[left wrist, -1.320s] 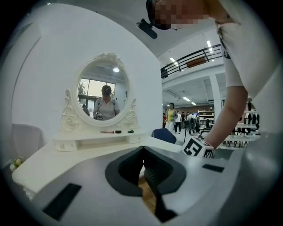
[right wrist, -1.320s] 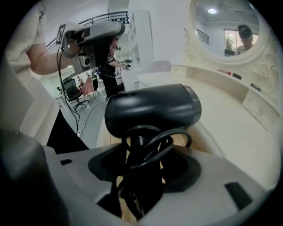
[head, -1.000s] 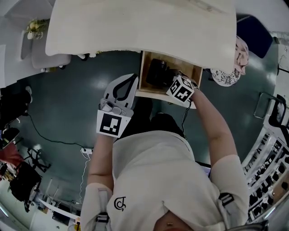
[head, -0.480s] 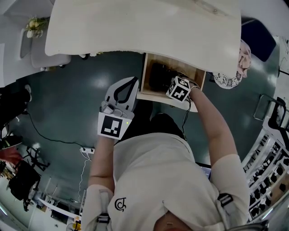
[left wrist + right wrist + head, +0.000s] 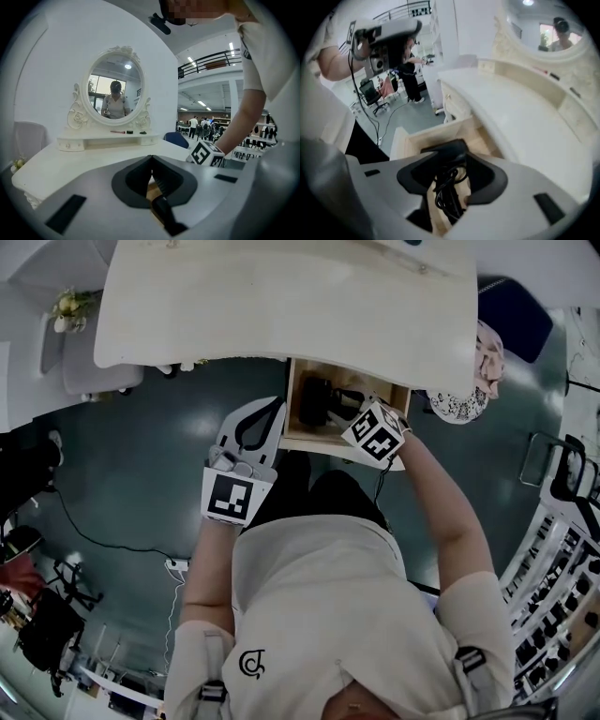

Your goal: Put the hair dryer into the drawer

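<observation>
The black hair dryer (image 5: 319, 401) lies in the open wooden drawer (image 5: 298, 439) under the white dressing table (image 5: 281, 306). My right gripper (image 5: 354, 412) hangs over the drawer's right part, pointing steeply down. In the right gripper view the dryer (image 5: 446, 151) and its coiled cord (image 5: 447, 190) show down in the drawer (image 5: 436, 133) through the gap of the right gripper (image 5: 453, 161). Its jaws are closing and the pads do not press on anything. My left gripper (image 5: 277, 404) stays left of the drawer front, shut and empty, its tips meeting (image 5: 151, 158).
The tabletop (image 5: 70, 164) carries an oval mirror (image 5: 115, 96) with a small shelf. A patterned seat (image 5: 464, 399) stands right of the drawer. A power strip with a cable (image 5: 173, 566) lies on the dark floor at the left. Shelving (image 5: 562, 549) lines the right.
My right gripper has lifted a little out of the drawer, its jaws narrower than before. The hair dryer stays lying in the drawer. The left gripper has not moved.
</observation>
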### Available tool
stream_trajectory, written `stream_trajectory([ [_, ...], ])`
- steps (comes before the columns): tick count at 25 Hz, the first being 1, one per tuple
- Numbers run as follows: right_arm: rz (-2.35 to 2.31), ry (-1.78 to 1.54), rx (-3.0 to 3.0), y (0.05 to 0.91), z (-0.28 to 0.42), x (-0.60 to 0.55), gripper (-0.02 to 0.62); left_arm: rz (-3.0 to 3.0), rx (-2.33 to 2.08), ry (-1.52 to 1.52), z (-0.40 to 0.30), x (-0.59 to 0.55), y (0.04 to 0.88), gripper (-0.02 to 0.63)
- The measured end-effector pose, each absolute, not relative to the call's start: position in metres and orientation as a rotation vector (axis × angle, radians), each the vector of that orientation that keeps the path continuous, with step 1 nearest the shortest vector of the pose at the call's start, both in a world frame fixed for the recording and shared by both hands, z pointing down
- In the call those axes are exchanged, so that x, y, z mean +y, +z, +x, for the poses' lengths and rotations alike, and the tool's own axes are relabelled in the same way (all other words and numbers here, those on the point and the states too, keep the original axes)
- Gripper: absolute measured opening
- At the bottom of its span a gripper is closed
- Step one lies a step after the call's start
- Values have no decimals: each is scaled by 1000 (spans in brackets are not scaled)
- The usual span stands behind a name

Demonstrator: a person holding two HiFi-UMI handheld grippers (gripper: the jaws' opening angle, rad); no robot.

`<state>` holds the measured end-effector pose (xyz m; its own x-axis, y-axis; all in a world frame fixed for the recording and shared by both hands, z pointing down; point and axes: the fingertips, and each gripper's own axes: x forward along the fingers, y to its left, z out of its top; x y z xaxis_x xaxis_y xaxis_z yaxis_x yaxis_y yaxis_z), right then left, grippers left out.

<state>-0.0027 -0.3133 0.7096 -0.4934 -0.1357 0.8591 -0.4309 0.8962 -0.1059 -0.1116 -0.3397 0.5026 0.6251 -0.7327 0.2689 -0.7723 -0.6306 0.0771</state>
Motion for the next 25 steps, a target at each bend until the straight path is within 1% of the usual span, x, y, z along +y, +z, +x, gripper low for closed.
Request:
stream_trajectory([
  [2,562,364,-2187,667,-8,-332,140,2691,-1246,314,-109,-344,492,14],
  [5,752,351,-2330,609,-7,-353,58,2747,-1265,303,-104,-354,471,14],
  [7,842,327,-2404,576,-2,-361,17,2768,-1277,261,-98,-359,454,14],
  [9,910,296,-2468,543,2,-367,8,2810,-1282,239,-91,-363,438,14],
  [16,1136,182,-2653,435,26,-374,8,2859,-1277,133,-65,-373,376,14],
  [21,1248,83,-2723,374,50,-377,8,2945,-1298,225,-54,-377,352,14],
  [25,1362,14,-2766,335,76,-378,8,2952,-1309,203,-46,-374,338,14],
])
